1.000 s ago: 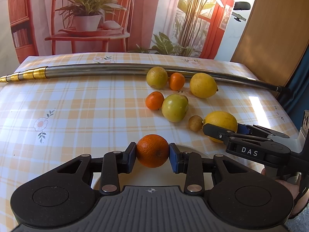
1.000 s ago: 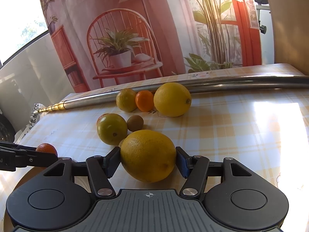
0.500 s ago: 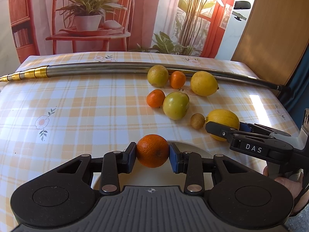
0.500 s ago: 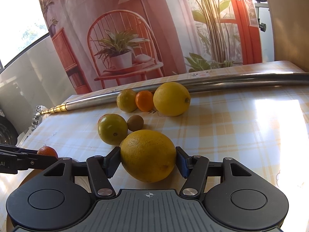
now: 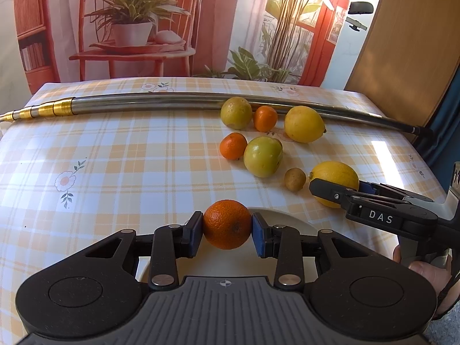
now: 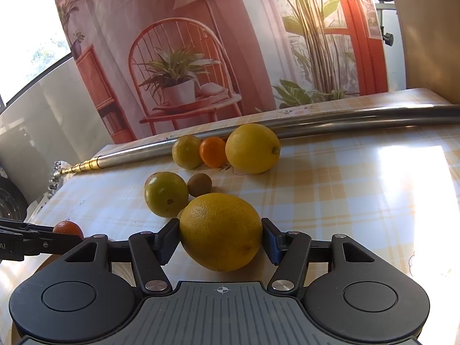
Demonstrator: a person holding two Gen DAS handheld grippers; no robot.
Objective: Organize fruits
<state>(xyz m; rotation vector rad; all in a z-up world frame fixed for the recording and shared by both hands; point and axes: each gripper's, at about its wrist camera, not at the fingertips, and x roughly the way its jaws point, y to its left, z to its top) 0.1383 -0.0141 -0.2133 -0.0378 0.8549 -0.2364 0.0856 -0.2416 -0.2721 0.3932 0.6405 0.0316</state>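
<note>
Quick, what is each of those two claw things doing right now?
Left gripper: shut on the orange.
Right gripper: shut on the lemon.

You face a printed backdrop (image 5: 201, 23) across the far wall: a red chair bearing a potted plant, a red bookshelf at left, tall leafy stems beside a red door frame. Right of it you have a bare white strip of wall, then a tan wooden panel (image 5: 408, 43). To your left in the right wrist view, a bright window (image 6: 26, 28) above a pale wall. The table (image 5: 115, 158) wears a yellow-and-white checked cloth with small flowers. Sunlight falls in a hard patch (image 6: 411, 178) on its right side.
</note>
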